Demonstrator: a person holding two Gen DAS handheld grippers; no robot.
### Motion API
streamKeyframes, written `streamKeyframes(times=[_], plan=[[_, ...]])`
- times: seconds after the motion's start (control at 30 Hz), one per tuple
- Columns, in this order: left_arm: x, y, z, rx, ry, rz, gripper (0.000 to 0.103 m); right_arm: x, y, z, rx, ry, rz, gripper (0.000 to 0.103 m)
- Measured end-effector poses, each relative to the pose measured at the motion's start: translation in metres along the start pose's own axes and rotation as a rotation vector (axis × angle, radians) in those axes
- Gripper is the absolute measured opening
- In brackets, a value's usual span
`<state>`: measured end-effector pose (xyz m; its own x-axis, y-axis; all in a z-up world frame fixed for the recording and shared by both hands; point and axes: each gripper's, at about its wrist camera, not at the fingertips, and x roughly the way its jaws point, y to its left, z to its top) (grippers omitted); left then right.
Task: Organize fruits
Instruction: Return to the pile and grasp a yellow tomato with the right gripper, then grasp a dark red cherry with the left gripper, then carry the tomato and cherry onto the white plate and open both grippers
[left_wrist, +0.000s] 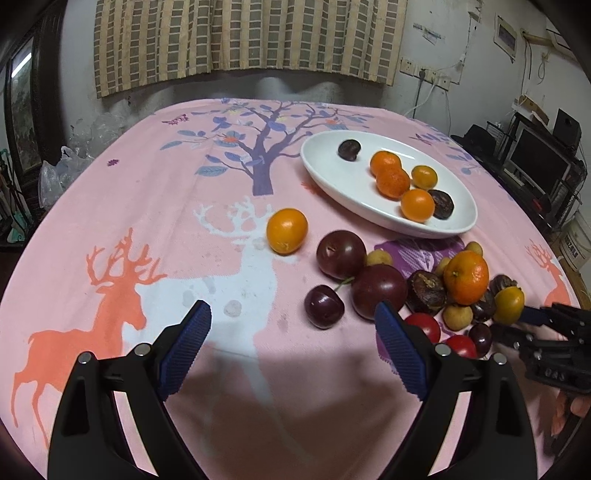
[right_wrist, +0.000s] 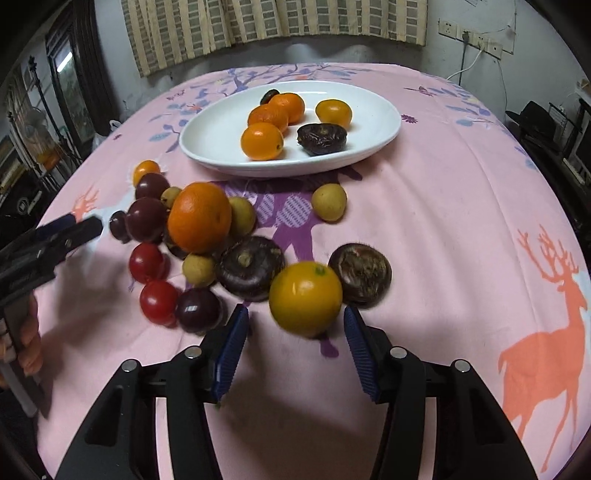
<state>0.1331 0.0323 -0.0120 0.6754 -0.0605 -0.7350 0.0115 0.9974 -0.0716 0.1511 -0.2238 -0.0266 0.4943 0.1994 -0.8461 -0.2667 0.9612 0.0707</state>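
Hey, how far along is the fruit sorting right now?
Partly done: six fruits already sit on the white plate. The open right gripper is closing around a yellow-orange fruit; the left gripper is open, holding nothing. The pile by the big orange is still on the cloth.

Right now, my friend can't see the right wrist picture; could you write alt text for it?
An open right gripper with blue ribbed pads frames a round yellow-orange citrus fruit on a pink deer-print tablecloth. Plums, cherry tomatoes and other loose fruit lie scattered beyond it. Farther back, an oval white plate holds more fruit.
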Motion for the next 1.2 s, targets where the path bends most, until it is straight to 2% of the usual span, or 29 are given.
streamKeyframes(times=[0.07,0.17,0.33,0.47,0.6,0.73,0.87,1.0,1.03,1.07,1.2], plan=[[0.002,-0.002,-0.002,0.013,0.013,-0.002,0.088,0.003,0.001,0.006,-0.004,0.012,-0.01,0.052],[0.004,-0.003,-0.002,0.021,0.02,-0.007,0.088,0.005,0.003,0.011,-0.016,0.002,-0.024,0.037],[0.009,-0.001,-0.004,0.007,0.064,-0.028,0.088,-0.001,-0.011,0.005,0.041,-0.025,0.076,0.036],[0.011,-0.006,-0.005,0.047,0.055,-0.012,0.087,-0.004,-0.009,0.001,0.043,-0.038,0.119,0.036],[0.017,-0.011,-0.008,0.086,0.065,-0.011,0.074,-0.007,-0.004,-0.001,0.019,-0.044,0.126,0.036],[0.03,-0.011,-0.008,0.098,0.092,-0.011,0.057,-0.014,-0.001,-0.001,0.007,-0.07,0.134,0.036],[0.034,-0.003,-0.002,0.056,0.082,-0.066,0.057,-0.014,-0.002,-0.001,0.01,-0.068,0.142,0.036],[0.038,-0.012,0.001,0.079,0.082,-0.024,0.055,-0.013,-0.005,0.0,0.029,-0.067,0.138,0.036],[0.039,-0.014,0.002,0.083,0.082,-0.027,0.044,-0.014,-0.005,0.0,0.029,-0.071,0.142,0.036],[0.038,-0.016,0.002,0.087,0.079,-0.035,0.028,-0.015,-0.005,0.0,0.027,-0.076,0.146,0.036],[0.029,-0.022,0.001,0.112,0.031,-0.017,0.028,-0.017,-0.004,-0.001,0.019,-0.093,0.162,0.036]])
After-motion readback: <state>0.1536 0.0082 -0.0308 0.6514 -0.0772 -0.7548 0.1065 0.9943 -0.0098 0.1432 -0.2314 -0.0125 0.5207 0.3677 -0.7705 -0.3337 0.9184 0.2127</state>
